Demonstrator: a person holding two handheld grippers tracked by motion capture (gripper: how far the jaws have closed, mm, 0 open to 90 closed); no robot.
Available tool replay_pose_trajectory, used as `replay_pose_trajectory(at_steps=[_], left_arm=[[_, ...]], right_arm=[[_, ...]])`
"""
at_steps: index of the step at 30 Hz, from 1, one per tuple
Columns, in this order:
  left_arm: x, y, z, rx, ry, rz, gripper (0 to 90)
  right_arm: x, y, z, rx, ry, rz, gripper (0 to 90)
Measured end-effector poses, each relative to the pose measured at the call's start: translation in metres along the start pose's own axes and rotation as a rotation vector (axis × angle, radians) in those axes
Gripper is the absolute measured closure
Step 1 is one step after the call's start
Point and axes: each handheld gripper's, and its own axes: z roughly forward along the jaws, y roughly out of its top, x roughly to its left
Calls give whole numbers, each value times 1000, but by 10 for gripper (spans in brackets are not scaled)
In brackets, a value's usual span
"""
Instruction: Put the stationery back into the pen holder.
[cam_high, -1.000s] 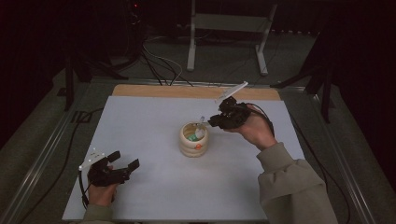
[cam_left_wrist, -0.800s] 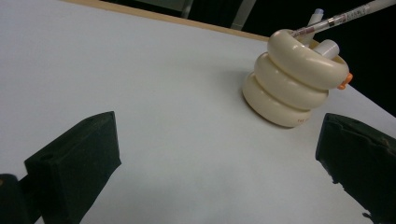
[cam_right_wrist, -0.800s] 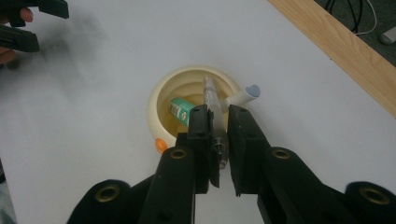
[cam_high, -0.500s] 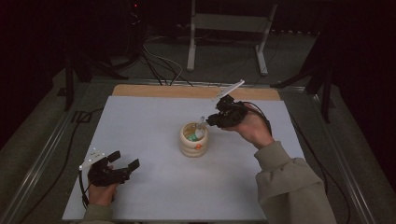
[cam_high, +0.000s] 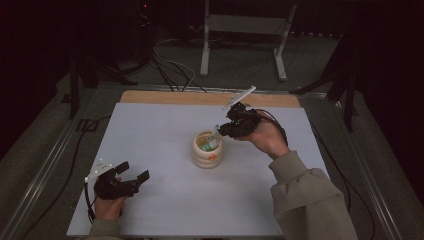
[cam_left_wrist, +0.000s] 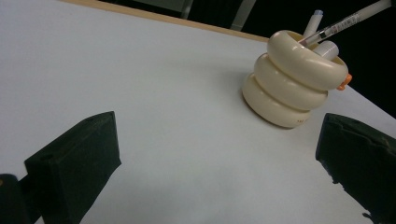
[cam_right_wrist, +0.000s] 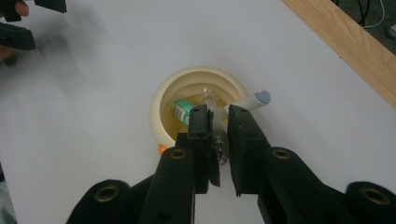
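Observation:
A cream pen holder (cam_high: 207, 150) made of stacked rings stands mid-table. My right gripper (cam_high: 227, 127) hovers just right of and above it, shut on a clear pen (cam_high: 241, 98) that slants down with its tip inside the holder. In the right gripper view the pen (cam_right_wrist: 212, 105) runs between the jaws of the right gripper (cam_right_wrist: 218, 116) into the holder (cam_right_wrist: 159, 100), beside a green-labelled item (cam_right_wrist: 182, 111) and a white marker (cam_right_wrist: 257, 99). My left gripper (cam_high: 133, 171) rests open at the front left, nothing between its jaws.
The white tabletop (cam_high: 150, 130) ends in a wooden strip (cam_high: 175, 97) at the far edge. Cables and a metal stand (cam_high: 245, 30) lie on the floor beyond. In the left gripper view the holder (cam_left_wrist: 289, 88) stands ahead to the right, with the pen (cam_left_wrist: 343, 23) slanting out of it.
My right gripper has shifted slightly left toward the holder, still holding the pen. The left gripper has stayed where it was.

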Motion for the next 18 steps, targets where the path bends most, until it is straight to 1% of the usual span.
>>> replay_pose_trajectory(at_steps=[18], left_arm=[[0, 0, 0, -2, -2, -2, 3]], right_arm=[[0, 4, 12, 9, 5, 16, 799]])
